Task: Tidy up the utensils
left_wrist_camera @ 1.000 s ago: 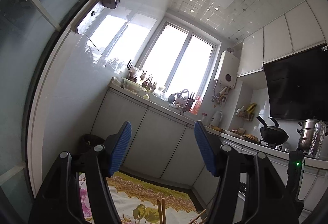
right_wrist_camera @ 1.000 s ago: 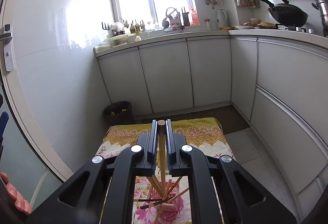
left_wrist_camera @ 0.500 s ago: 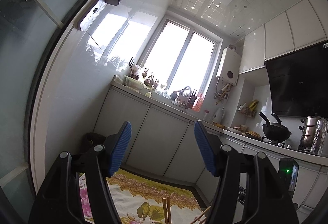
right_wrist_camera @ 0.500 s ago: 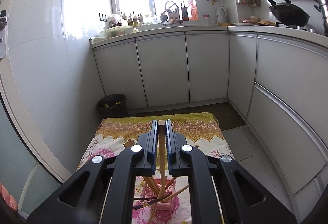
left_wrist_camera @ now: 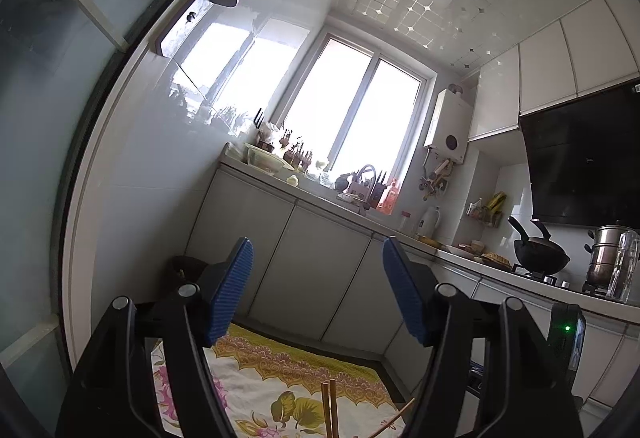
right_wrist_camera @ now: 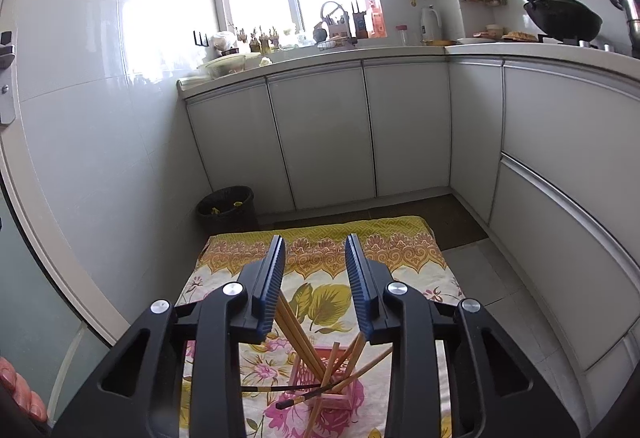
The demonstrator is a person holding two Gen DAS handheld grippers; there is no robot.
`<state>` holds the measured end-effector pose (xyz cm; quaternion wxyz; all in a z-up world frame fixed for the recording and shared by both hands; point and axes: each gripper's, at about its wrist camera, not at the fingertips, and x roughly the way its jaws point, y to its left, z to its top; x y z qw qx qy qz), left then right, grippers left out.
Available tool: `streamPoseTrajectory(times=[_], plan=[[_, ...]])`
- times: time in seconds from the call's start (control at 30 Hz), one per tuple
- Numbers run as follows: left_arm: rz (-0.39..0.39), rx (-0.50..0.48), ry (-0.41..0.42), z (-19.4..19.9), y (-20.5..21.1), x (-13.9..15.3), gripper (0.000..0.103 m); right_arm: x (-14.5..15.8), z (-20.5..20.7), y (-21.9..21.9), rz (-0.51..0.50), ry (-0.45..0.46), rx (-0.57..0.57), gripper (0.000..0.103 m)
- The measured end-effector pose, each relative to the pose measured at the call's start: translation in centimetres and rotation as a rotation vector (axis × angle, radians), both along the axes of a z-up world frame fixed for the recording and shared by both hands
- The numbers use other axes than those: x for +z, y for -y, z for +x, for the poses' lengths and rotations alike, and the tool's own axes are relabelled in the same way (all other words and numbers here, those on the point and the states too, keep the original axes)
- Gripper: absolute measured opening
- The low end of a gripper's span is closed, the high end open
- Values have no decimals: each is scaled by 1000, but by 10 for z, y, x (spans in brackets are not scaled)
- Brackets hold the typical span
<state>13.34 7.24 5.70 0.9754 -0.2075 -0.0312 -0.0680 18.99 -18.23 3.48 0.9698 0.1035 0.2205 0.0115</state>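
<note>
Since a second ago the right gripper [right_wrist_camera: 315, 280] has let go: its blue ribbed jaws, then clamped on one upright wooden chopstick, now stand apart and are opening. That chopstick no longer stands between them. Two pale wooden chopsticks [right_wrist_camera: 295, 330] lean up out of the holder close against the inner face of the left-hand jaw; whether they touch it I cannot tell. The other jaw is clear of everything.

Below the right gripper sits a small pink slatted plastic holder [right_wrist_camera: 335, 388], on the floral yellow-and-pink cloth [right_wrist_camera: 320, 238] spread over the kitchen floor. Several more chopsticks stand in the holder, splayed outward at different angles. Two dark-tipped chopsticks [right_wrist_camera: 298, 396] poke out sideways from the holder's base toward the left.

Left gripper [left_wrist_camera: 318, 292]: jaws wide apart and opening a little further, nothing between them. It points level, with the cloth below. Chopstick tips [left_wrist_camera: 329, 404] show at the bottom edge of the left wrist view.

Beyond the cloth, a black waste bin [right_wrist_camera: 226, 203] stands against the white cabinet doors [right_wrist_camera: 324, 137]. A black wok [right_wrist_camera: 560, 17] sits high and far right of the holder.
</note>
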Motion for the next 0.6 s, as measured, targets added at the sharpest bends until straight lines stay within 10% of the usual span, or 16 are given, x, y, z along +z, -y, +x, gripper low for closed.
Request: streamPoseTrajectory(times=[0.27,0.37,0.6], plan=[[14,15,-6,-13,-1,6,76,21,-33,-7,1,112,-28,75],[29,82,-24,-21,0,11,97,29,-48,-8,2,153,-78,90],[256,294,-246,-13,32,8,96,25,-100,-30,-159,236,-281,96]])
